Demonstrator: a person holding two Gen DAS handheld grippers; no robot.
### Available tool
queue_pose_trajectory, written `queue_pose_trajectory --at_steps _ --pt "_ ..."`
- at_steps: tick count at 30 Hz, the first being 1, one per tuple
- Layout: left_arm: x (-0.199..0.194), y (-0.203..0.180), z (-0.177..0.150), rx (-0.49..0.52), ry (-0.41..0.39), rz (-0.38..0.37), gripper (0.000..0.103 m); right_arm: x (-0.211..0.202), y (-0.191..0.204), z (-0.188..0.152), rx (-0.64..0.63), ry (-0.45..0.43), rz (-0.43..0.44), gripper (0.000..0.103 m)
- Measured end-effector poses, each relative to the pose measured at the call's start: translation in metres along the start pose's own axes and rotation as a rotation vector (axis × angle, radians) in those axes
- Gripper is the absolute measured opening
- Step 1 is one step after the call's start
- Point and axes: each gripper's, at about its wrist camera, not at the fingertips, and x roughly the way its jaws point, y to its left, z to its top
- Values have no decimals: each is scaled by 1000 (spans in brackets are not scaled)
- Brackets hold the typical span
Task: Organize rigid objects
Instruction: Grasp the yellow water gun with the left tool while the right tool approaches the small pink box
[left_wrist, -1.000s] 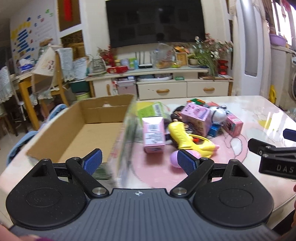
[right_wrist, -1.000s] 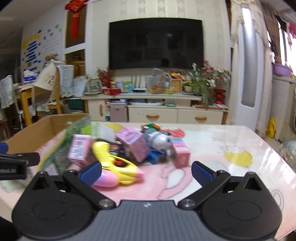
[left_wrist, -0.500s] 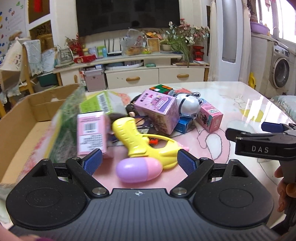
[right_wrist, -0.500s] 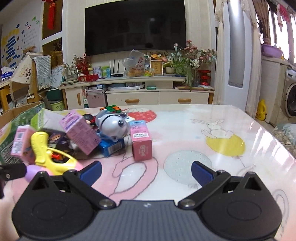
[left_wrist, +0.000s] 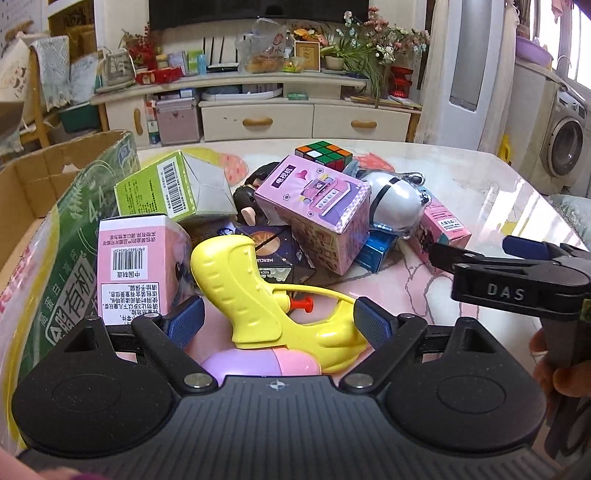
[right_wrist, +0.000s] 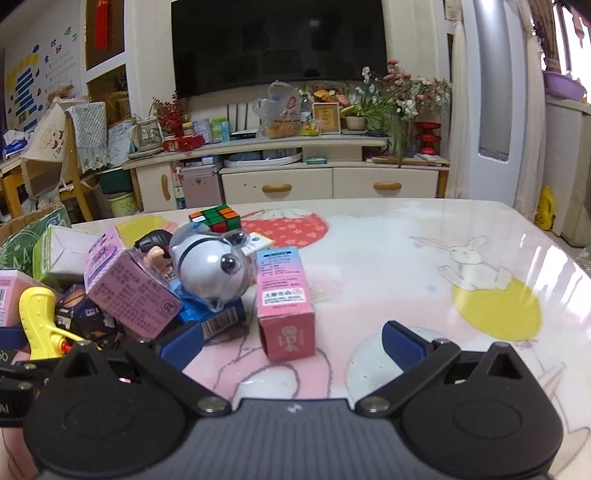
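A pile of toys and boxes lies on the table. My left gripper (left_wrist: 279, 317) is open, its jaws on either side of a yellow water gun (left_wrist: 266, 295) with a pink-purple tank (left_wrist: 258, 363), not closed on it. My right gripper (right_wrist: 291, 341) is open, with a small pink-blue box (right_wrist: 284, 302) between its jaws, untouched; it also shows in the left wrist view (left_wrist: 445, 227). The pile holds a pink TV-print box (left_wrist: 314, 210), a grey-white round toy (right_wrist: 212, 269), a Rubik's cube (right_wrist: 216, 218), a green box (left_wrist: 159, 188) and a pink barcode box (left_wrist: 133, 266).
An open cardboard box (left_wrist: 44, 177) with a green printed side stands at the left of the table. The table top (right_wrist: 424, 258) has a rabbit-print cover. A TV cabinet (right_wrist: 295, 181) stands behind the table. A hand holds the right gripper's handle (left_wrist: 561, 354).
Both grippers moved forward toward the pile. The left view swung right, from the cardboard box to the yellow water gun. The right gripper came up to the small pink-blue box.
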Motion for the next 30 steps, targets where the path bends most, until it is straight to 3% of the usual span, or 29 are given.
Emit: queue_pose_trajectory --at_steps 4,10,22,27,30 --pt "-1 2 -5 0 31 -49 103 8 2 2 -34 2 -17 102" --pt "-6 0 -20 90 34 -73 103 13 -2 5 -3 17 -4 102" --pt "22 -14 -30 192 91 -6 103 22 -5 3 9 58 -14 102" --pt "30 -18 -30 189 101 -6 75 24 -4 5 -4 45 -20 102" --pt "33 -16 -27 198 100 -1 69 25 -4 7 -7 23 -26 102"
